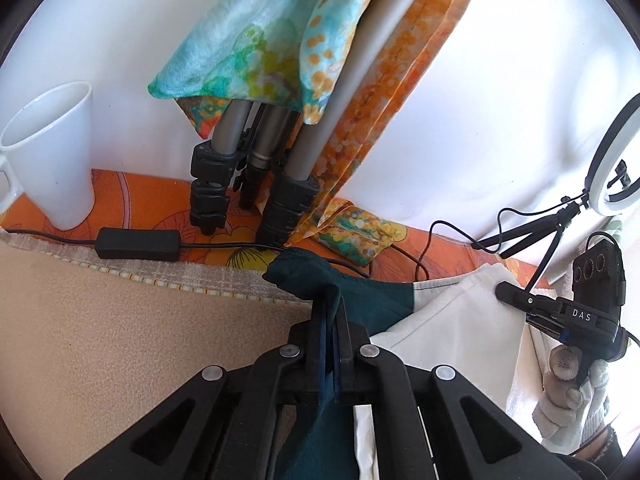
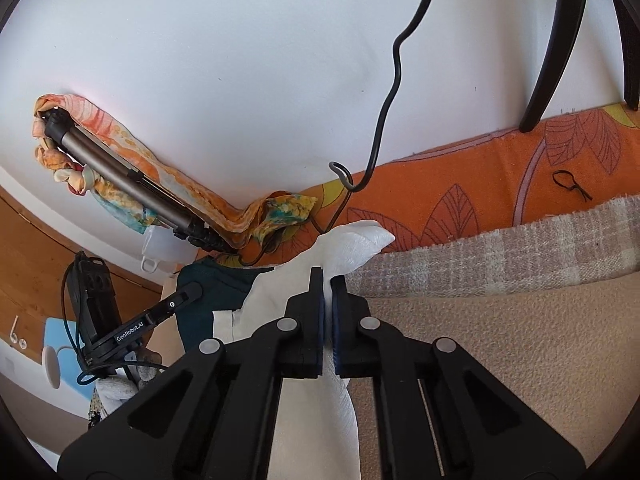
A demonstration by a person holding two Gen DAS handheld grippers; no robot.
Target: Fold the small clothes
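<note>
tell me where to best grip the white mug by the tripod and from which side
Take the white mug by its handle, which sticks out on the left in the left wrist view, coming in from that side. The mug stands upright and its wall widens toward the rim, so it probably offers a two-finger gripper no good pinch. The tripod legs crowd its right side.

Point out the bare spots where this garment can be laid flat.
Free: the beige mat left of the left hand-held gripper, and right of the right hand-held gripper. Crowded: the orange cloth strip by the wall, holding mug, tripod legs and cable box.
</note>
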